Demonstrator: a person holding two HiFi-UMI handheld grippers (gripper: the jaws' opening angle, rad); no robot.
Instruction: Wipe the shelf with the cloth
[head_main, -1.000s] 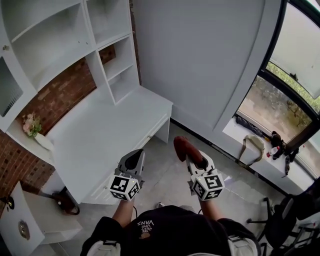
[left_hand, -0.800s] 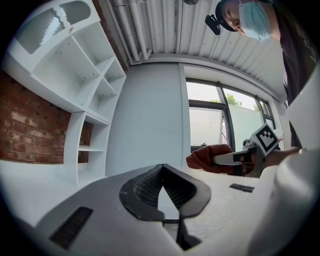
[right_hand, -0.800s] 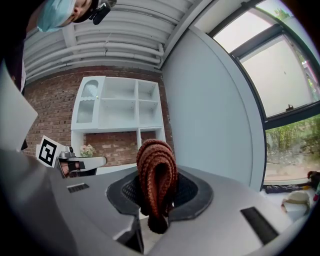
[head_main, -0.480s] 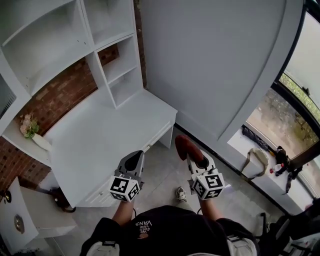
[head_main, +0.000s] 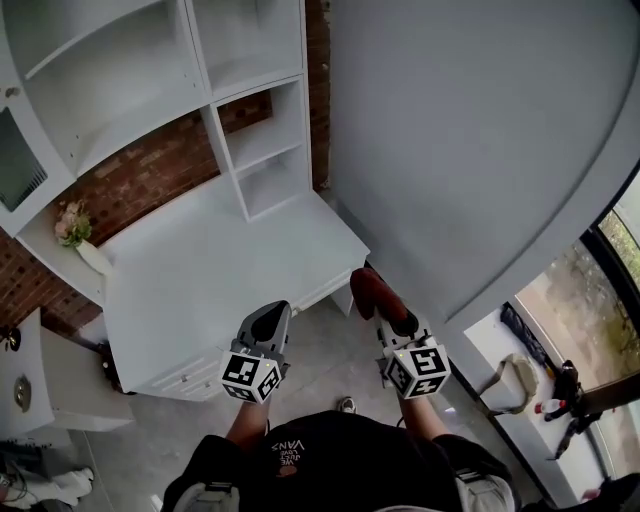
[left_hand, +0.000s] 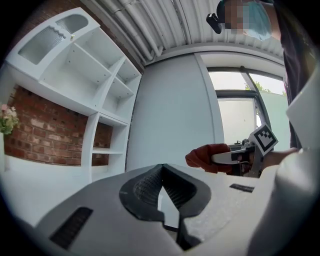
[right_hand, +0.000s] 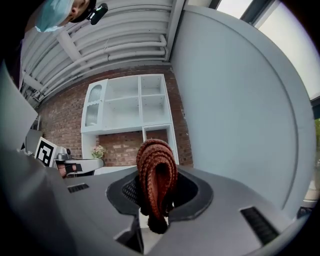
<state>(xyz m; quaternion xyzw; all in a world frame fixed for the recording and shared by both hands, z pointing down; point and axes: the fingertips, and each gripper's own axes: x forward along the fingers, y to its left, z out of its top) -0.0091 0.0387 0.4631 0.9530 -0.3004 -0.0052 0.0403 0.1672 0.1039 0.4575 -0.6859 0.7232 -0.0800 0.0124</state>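
clamping cloth (head_main: 372, 292) in right gripper (head_main: 390, 322) — flowers (head_main: 70, 222) in vase (head_main: 95, 258), near shelf (head_main: 197, 55)

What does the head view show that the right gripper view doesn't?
Only the head view: the grey floor and the bag on the windowsill. Only the right gripper view: the ribbed ceiling, and a close look at the right gripper, its tongs shut on the folded cloth. Both: the white shelf unit, brick wall, flowers and cloth.

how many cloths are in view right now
1: a rust-brown cloth clamped in the right gripper. The left gripper holds none; others could be hidden out of view.
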